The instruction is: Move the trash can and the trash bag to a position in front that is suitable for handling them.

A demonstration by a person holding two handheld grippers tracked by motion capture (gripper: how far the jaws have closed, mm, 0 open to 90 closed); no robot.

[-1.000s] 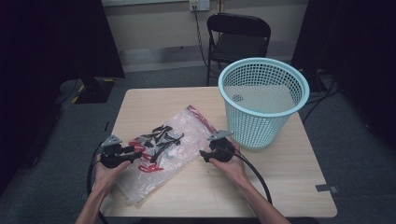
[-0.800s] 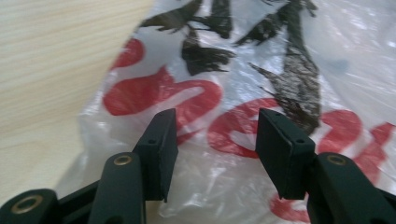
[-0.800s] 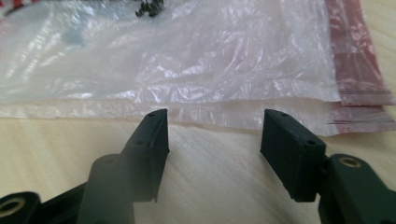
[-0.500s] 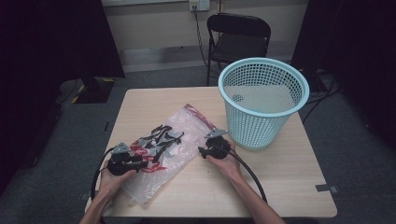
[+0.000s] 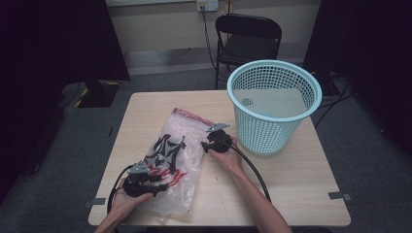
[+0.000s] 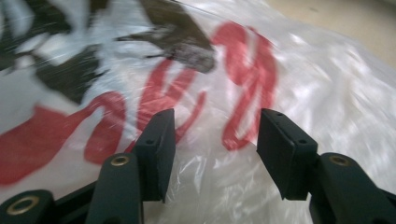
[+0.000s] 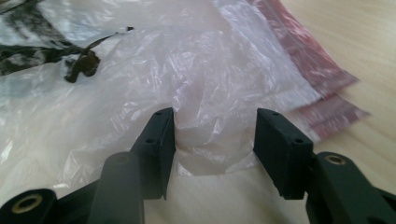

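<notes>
Two grippers work a clear plastic bag printed in black and red, lying on the wooden table left of the blue mesh basket. Left gripper, near end: jaws partly open, just widening, film between them, ungripped. Right gripper, right edge: partly open, film between.

Clear plastic bag, black-and-red print (red strip at top); light-blue mesh basket.

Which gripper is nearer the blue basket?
Right. The right gripper sits at the plastic bag's edge beside the basket; the left gripper is at the bag's near end.
</notes>
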